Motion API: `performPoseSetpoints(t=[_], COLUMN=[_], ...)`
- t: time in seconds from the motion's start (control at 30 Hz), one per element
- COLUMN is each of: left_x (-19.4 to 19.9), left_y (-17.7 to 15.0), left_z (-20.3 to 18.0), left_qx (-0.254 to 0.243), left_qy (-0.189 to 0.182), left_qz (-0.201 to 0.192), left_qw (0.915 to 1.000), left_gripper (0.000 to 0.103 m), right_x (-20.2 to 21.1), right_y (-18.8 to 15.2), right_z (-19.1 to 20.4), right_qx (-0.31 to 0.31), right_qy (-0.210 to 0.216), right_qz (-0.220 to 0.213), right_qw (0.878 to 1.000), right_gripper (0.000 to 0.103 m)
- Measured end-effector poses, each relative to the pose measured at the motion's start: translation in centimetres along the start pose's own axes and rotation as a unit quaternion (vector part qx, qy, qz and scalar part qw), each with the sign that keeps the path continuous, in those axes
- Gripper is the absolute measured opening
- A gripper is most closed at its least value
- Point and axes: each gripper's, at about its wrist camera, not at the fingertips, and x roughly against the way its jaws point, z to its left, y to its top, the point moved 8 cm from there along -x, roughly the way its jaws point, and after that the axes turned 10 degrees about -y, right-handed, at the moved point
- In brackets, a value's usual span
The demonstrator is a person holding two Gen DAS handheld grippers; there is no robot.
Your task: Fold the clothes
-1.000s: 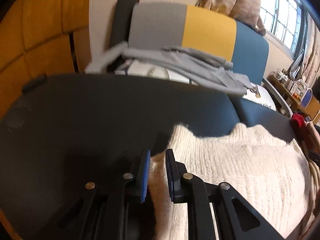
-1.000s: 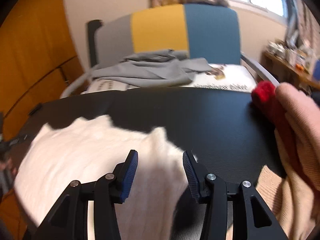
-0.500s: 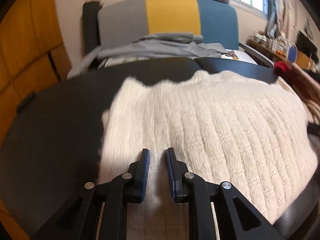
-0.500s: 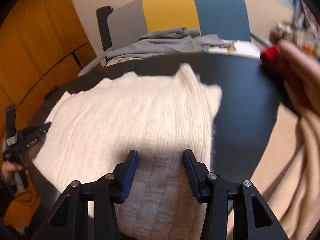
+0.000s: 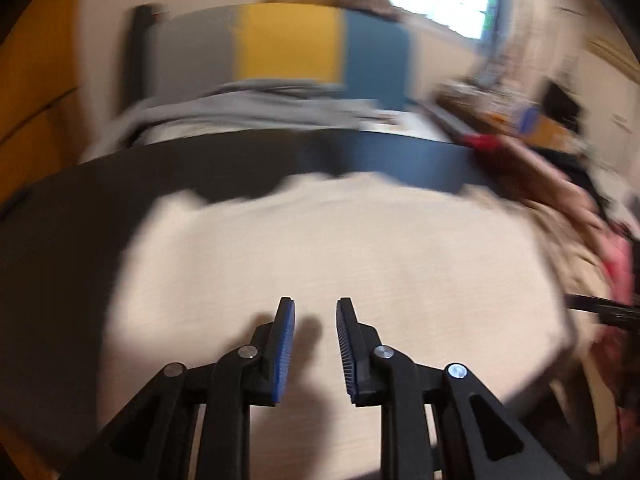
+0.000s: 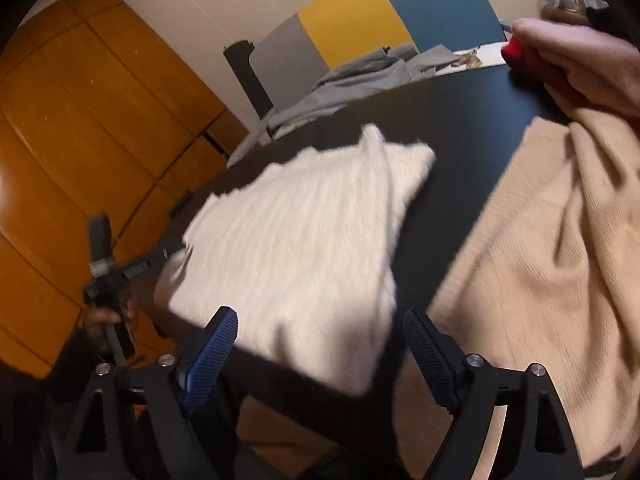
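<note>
Both my grippers tilt down over the folded cream knit sweater on the black round table, left gripper narrowly parted and opening, right gripper spreading wide, neither gripping anything

Dark round table, folded white knit sweater flat on it, beige garment beside
</note>
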Motion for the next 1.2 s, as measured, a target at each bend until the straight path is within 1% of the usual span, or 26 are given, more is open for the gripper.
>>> performPoseSetpoints(t=[0.03, 0.07, 0.13, 0.17, 0.23, 0.3, 0.33, 0.4, 0.43, 0.53, 0.57, 0.67, 0.77, 0.8, 0.83, 0.9, 0.93, 1.03, 1.1, 1.2], left_x=[-1.1, -2.0, -3.7, -4.7, -6.1, -7.1, -7.8, -8.9, -9.2, -9.7, -9.7, -9.8, -9.9, -10.0, -10.0, -10.0, -10.0, -9.5, -8.8, -7.6], left_y=[0.5, 0.9, 1.1, 1.2, 1.3, 1.4, 1.3, 1.0, 1.0, 1.1, 1.1, 1.0, 1.0, 1.0, 0.9, 0.8, 0.8, 1.1, 1.6, 2.6], left_z=[-2.3, -4.3, -7.5, -9.1, -11.3, -12.5, -12.6, -12.5, -12.2, -11.6, -11.4, -11.3, -11.4, -11.6, -11.7, -11.8, -11.8, -12.0, -12.2, -11.8], left_qx=[-0.02, -0.035, -0.066, -0.083, -0.107, -0.117, -0.118, -0.112, -0.103, -0.074, -0.063, -0.057, -0.065, -0.07, -0.075, -0.078, -0.076, -0.071, -0.073, -0.066], left_qy=[-0.027, -0.044, -0.072, -0.086, -0.103, -0.111, -0.109, -0.101, -0.107, -0.126, -0.134, -0.142, -0.134, -0.129, -0.125, -0.121, -0.12, -0.121, -0.126, -0.131], left_qz=[0.006, 0.013, 0.029, 0.037, 0.048, 0.058, 0.066, 0.081, 0.082, 0.083, 0.083, 0.084, 0.085, 0.086, 0.086, 0.085, 0.084, 0.084, 0.077, 0.053], left_qw=[0.9994, 0.9983, 0.9948, 0.9922, 0.9877, 0.9852, 0.9847, 0.9852, 0.9855, 0.9857, 0.9855, 0.9847, 0.9852, 0.9854, 0.9856, 0.986, 0.9862, 0.9866, 0.9864, 0.9879], left_gripper=[0.022, 0.022, 0.022, 0.022, 0.022, 0.022, 0.022, 0.022, 0.022, 0.022, 0.022, 0.022, 0.023, 0.024, 0.024, 0.025, 0.025, 0.024, 0.024, 0.024], right_x=[-0.2, -0.4, -1.0, -1.5, -2.5, -3.6, -3.8, -3.7, -3.7, -3.2, -3.0, -3.2, -3.1, -3.0, -3.2, -3.5, -3.3, -2.5, -1.7, -0.1], right_y=[-0.2, -0.4, -0.6, -0.6, -0.6, -0.2, 0.2, 0.7, 1.0, -0.1, -0.9, -3.0, -3.0, -3.2, -3.7, -5.1, -5.1, -3.6, -2.1, 1.4], right_z=[-0.1, -0.1, 0.4, 0.6, 1.0, 0.6, 0.4, 0.5, 0.6, 2.1, 2.8, 4.3, 5.1, 5.3, 5.7, 5.1, 4.8, 3.2, 2.3, 1.3], right_qx=[-0.001, -0.002, 0.004, 0.011, 0.027, 0.04, 0.037, 0.026, 0.021, 0.036, 0.038, 0.063, 0.045, 0.043, 0.058, 0.12, 0.124, 0.11, 0.111, 0.094], right_qy=[0.004, 0.008, 0.029, 0.031, 0.031, 0.011, 0.01, 0.035, 0.048, 0.099, 0.128, 0.16, 0.22, 0.232, 0.234, 0.18, 0.181, 0.13, 0.087, 0.045], right_qz=[0.002, 0.004, 0.015, 0.021, 0.032, 0.036, 0.032, 0.025, 0.022, 0.044, 0.065, 0.12, 0.139, 0.149, 0.168, 0.2, 0.201, 0.19, 0.156, 0.071], right_qw=[1.0, 1.0, 0.999, 0.999, 0.999, 0.998, 0.999, 0.999, 0.998, 0.993, 0.989, 0.978, 0.965, 0.96, 0.956, 0.956, 0.955, 0.967, 0.978, 0.992], right_gripper=[0.086, 0.086, 0.087, 0.087, 0.089, 0.09, 0.09, 0.09, 0.09, 0.092, 0.093, 0.095, 0.1, 0.1, 0.101, 0.099, 0.099, 0.098, 0.098, 0.095])
